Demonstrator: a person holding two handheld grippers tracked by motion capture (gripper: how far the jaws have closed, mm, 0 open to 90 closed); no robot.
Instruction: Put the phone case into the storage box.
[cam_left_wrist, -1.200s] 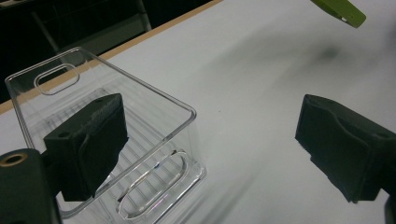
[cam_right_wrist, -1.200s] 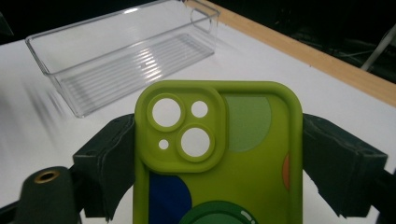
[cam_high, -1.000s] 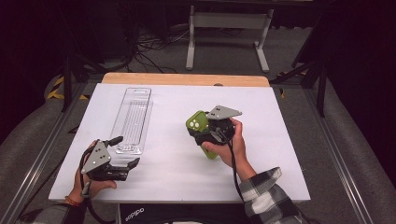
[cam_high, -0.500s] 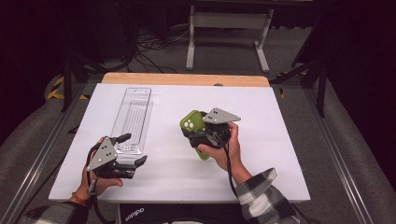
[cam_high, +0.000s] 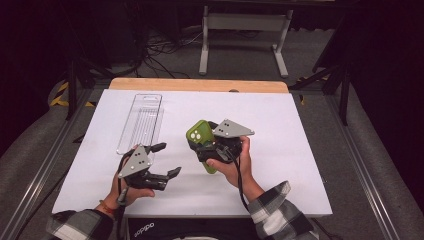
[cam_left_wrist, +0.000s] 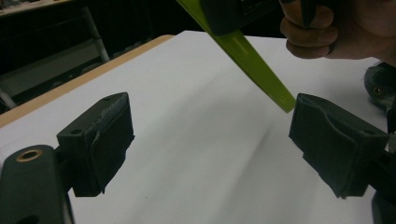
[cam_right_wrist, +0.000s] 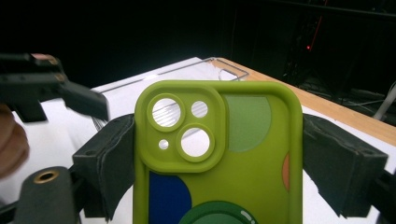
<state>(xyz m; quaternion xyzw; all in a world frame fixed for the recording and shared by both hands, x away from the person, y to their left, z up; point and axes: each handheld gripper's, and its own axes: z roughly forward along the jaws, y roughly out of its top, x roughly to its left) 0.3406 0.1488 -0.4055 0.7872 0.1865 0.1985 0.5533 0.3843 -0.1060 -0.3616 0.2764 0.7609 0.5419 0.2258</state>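
While the person's two hands work over the white tabletop (cam_high: 300, 150), the scene reads left to right as follows.

Clear tray: a transparent ribbed plastic tray (cam_high: 141, 121) lies on the left half of the tabletop, its long axis running near to far, just beyond the left tool.

Left tool: the left tool (cam_high: 167, 159) hovers near the left front, jaws wide with nothing between them; they have just been closing a little, but bare tabletop shows between the pads (cam_left_wrist: 100, 140).

Key relation: the green phone case lies to the right of the left tool and slightly farther off; its lower end (cam_left_wrist: 261, 70) slants down toward that tool's right pad without touching it. The left hand is the free one and the nearer one.

Green phone case: the case (cam_high: 200, 142) is held off the tabletop, centre right, camera cut-outs at the far end (cam_right_wrist: 180, 128), long axis near to far.

Right tool: the right tool (cam_high: 207, 145) clamps the case across its width.

Obstructions: judging by the gap, nothing lies between the left tool and the case; the tray stays aside.
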